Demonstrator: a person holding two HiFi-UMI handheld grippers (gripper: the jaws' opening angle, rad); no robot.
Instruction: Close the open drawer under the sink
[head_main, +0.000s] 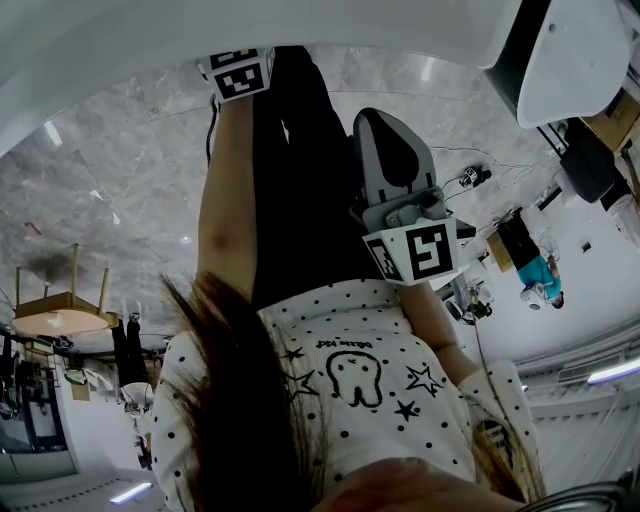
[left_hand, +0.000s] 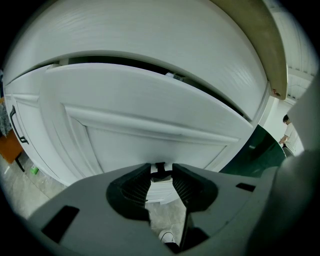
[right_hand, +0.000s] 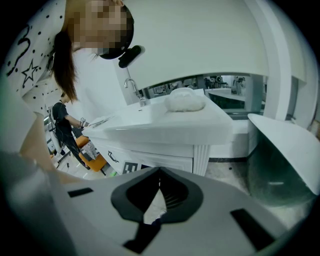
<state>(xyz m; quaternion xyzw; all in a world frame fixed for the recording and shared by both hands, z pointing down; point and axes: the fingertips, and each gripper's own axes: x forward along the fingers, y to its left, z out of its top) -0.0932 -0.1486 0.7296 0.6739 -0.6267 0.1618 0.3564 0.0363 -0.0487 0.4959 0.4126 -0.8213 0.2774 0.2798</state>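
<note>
Sink cabinet (right_hand: 165, 155): white, panelled, under a white worktop (right_hand: 200, 125) that carries a tap (right_hand: 133, 91). Your right gripper view shows it from well apart.

Open drawer (left_hand: 150, 115): it fills your left gripper view, with its white panelled front close ahead. A dark gap runs along the front's top edge under the worktop lip, so it is not yet home.

Handling, judged: a stiff, painted front on runners that should slide with little force. The paint looks smooth and slippery, so a push on the flat may skid. The pull is the sure hold. A slam could jar the cabinet, so ease it in.

Pull (left_hand: 159, 168): small and dark, on the drawer front.

Left gripper (left_hand: 161, 176): the jaws are drawn in close, and the pull spans the narrow gap at their tips. You appear to be pinching it.

Right gripper (right_hand: 159, 172): the jaws meet at the tips with nothing between them. It is held off to the side, away from the drawer.
</note>
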